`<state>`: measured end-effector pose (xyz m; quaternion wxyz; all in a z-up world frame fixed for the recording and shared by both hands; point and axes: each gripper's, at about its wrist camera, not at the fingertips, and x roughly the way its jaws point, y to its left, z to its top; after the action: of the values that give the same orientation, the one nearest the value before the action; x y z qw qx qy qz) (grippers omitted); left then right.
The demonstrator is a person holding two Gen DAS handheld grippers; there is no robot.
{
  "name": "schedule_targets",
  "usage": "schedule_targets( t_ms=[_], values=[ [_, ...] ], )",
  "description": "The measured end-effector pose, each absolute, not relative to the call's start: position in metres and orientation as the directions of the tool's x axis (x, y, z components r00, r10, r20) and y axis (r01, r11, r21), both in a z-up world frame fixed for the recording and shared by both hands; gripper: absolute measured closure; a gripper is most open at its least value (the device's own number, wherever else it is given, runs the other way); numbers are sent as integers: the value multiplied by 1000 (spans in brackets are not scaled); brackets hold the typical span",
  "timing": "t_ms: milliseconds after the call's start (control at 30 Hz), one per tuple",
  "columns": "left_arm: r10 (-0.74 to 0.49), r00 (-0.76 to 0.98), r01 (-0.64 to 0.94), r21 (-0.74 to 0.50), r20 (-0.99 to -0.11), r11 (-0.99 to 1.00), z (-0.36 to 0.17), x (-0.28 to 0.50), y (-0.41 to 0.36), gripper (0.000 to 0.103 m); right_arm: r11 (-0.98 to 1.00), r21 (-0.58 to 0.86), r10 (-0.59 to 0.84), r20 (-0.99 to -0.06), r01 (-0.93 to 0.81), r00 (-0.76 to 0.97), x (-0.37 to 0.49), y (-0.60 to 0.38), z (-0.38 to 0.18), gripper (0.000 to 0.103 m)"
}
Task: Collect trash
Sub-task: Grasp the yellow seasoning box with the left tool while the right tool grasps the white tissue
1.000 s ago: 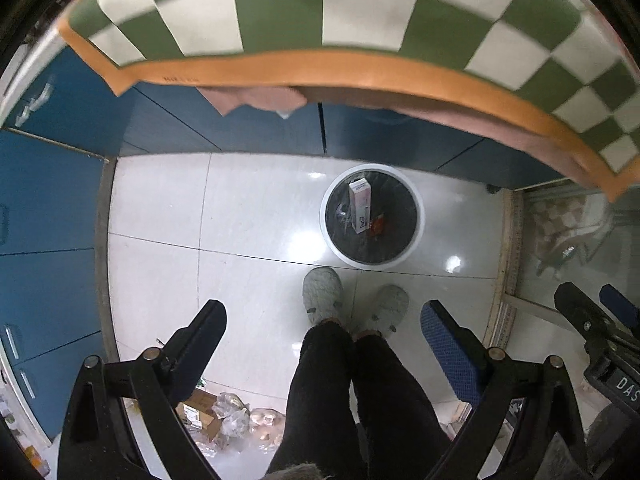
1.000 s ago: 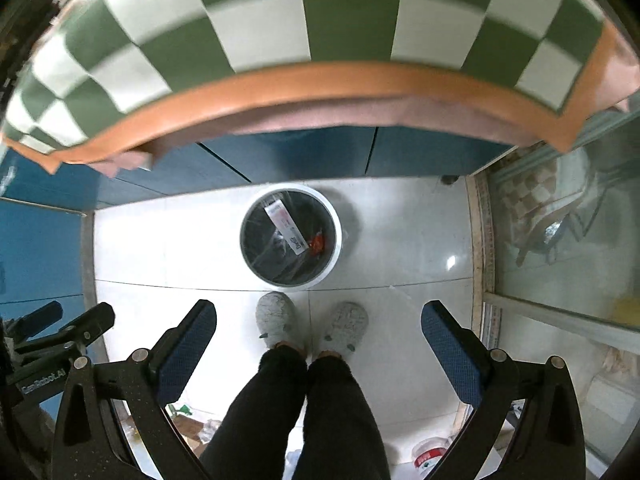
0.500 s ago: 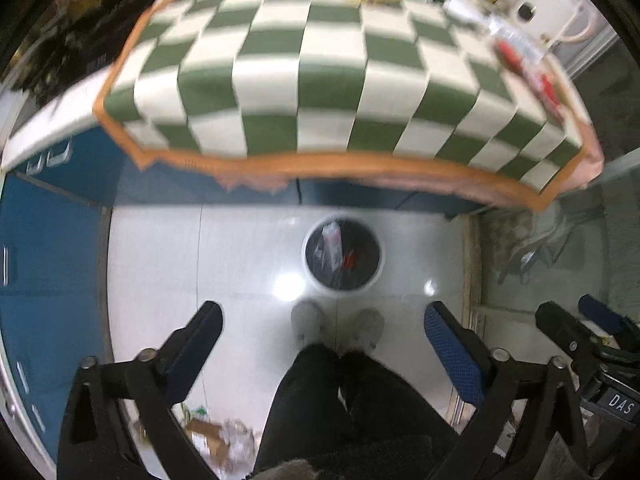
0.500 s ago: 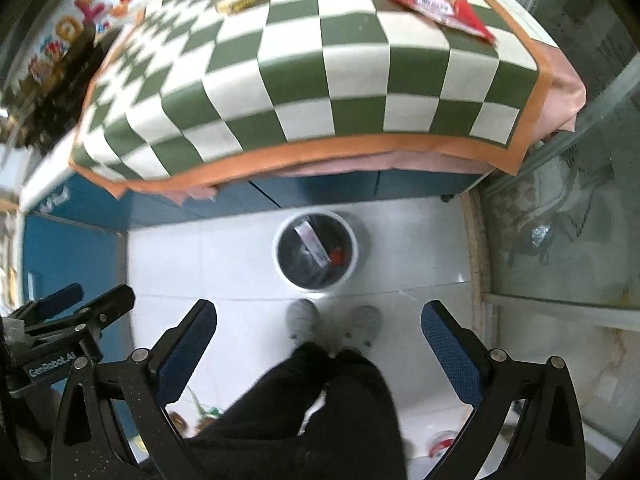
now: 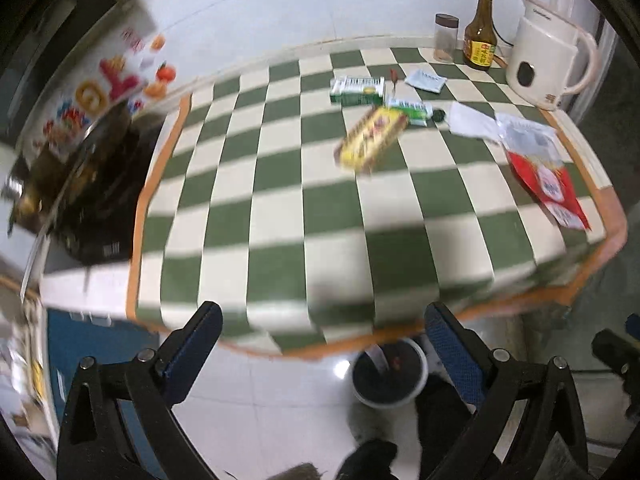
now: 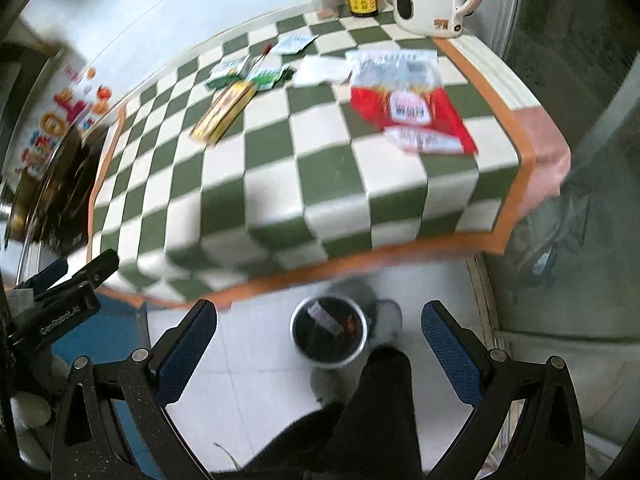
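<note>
Both tools are held up in front of the counter with nothing in them: the left gripper (image 5: 322, 344) shows its two blue-padded fingers spread wide at the bottom of the left view, and the right gripper (image 6: 318, 338) is just as wide apart at the bottom of the right view. Low in the middle of both frames, on the white floor just below the counter edge, sits the round trash bin (image 6: 329, 330), and I can make out a small white box and a bit of something red already lying inside it, so some of the collecting looks done. Most of it is not, by my reckoning. On the green-and-white checkered cloth (image 5: 280, 208), toward the upper right of the left view, the litter is still spread out: a yellow packet (image 5: 370, 138) lying slantwise, a green-and-white box (image 5: 357, 90) behind it, a green wrapper (image 5: 412, 110) touching the yellow packet's far end, a small white sachet (image 5: 425, 79), crumpled white paper (image 5: 472, 122), and a big red-and-white bag (image 6: 412, 104) near the right edge of the cloth. The kettle (image 5: 546, 60), brown sauce bottle (image 5: 481, 38) and little jar (image 5: 445, 38) at the back look like they belong there rather than in the bin. Both views are blurred, so the finer scraps are hard to name. I would judge the task to be early on, with a fresh pick from the counter needed next.
</note>
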<state>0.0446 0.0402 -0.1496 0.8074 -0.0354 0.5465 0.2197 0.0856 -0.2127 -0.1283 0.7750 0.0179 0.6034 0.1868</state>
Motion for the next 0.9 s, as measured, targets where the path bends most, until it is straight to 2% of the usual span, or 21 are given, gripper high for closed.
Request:
schedule_targets(
  t_ms=[100,300,433,600,700,733,767,833,900],
  values=[
    [339,280,-368,226,-898,902,-157,97,49,0,920,294,346,-919,-258,189,138,-201,-137,0],
    [302,148,-280,253,-942,926,-208,211,72,0,897,325,377,-917,-300,132,251,-164,-163,21],
    [295,54,-228,276,-954,934,-251,270,88,0,883,312,361,-929,-350,83,329,-135,-191,41],
    [218,-5,-226,214,-976,950,-286,308,108,1,870,326,347,-938,-371,-10,401,-93,-231,41],
    [149,5,-254,142,-989,957,-291,311,114,13,861,294,310,-950,-415,-30,423,-66,-249,41],
    [106,20,-272,97,-994,957,-289,310,117,28,857,281,296,-955,-431,-35,425,-59,-254,41],
    [49,27,-302,38,-998,953,-287,308,120,34,854,267,278,-960,-446,-40,428,-51,-261,41],
    [73,17,-339,63,-997,939,-285,304,123,36,850,227,236,-971,-476,-43,429,-40,-272,42],
    [81,18,-387,67,-997,920,-283,295,126,38,827,141,186,-982,-544,28,423,-28,-272,53]
  ],
)
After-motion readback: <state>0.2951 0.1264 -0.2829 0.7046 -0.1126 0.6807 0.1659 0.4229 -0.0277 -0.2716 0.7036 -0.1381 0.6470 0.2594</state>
